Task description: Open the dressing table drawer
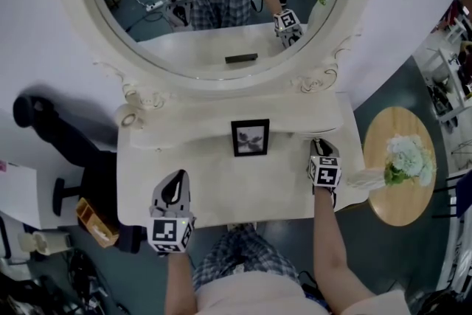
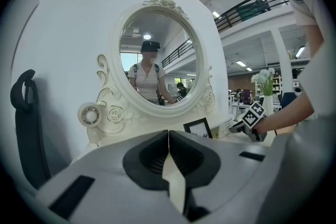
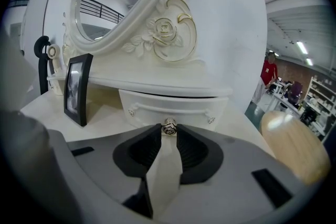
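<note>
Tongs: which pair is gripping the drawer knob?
The right tongs, closed on the small metal knob of the drawer; the left tongs are shut on nothing.

- One mirror [image 1: 214, 4] is counted.
- Below the mirror are counted one picture frame [image 1: 250, 137] and one drawer knob [image 3: 168, 126].
- Two tools are counted: left tool [image 1: 175, 184], right tool [image 1: 319, 147].
</note>
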`<state>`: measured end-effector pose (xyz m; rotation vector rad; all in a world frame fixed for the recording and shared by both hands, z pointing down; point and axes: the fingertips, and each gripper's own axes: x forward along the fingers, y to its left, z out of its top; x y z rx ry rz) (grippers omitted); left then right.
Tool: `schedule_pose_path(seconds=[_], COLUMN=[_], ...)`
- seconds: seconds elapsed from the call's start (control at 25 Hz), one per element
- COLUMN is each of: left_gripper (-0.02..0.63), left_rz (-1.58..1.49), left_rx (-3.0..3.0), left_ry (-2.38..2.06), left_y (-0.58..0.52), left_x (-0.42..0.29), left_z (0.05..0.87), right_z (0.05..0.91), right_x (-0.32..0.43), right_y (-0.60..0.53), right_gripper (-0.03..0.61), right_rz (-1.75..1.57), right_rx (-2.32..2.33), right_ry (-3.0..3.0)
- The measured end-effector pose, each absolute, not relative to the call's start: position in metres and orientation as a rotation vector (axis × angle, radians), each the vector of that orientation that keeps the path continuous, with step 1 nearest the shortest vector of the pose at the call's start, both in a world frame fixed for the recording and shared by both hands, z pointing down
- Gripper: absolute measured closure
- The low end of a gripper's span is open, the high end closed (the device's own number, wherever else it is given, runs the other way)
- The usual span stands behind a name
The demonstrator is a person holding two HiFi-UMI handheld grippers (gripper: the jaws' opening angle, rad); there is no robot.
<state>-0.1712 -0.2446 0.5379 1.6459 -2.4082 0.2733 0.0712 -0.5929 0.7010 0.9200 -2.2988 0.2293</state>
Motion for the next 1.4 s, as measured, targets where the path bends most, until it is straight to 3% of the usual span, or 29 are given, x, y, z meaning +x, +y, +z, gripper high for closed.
schedule_pose_path(seconds=[1.4], left_gripper=[0.586], left_rz=[0.265], left_rx=[1.7], left_ry=[-2.39], left_y=[-0.244], left_x=[-0.157], left_z=[0.53], right_z=[0.702], right_x=[0.102], right_y=[-0.56], right_gripper=[0.466], right_rz=[0.236], right_rx=[0.9], right_ry=[-2.305])
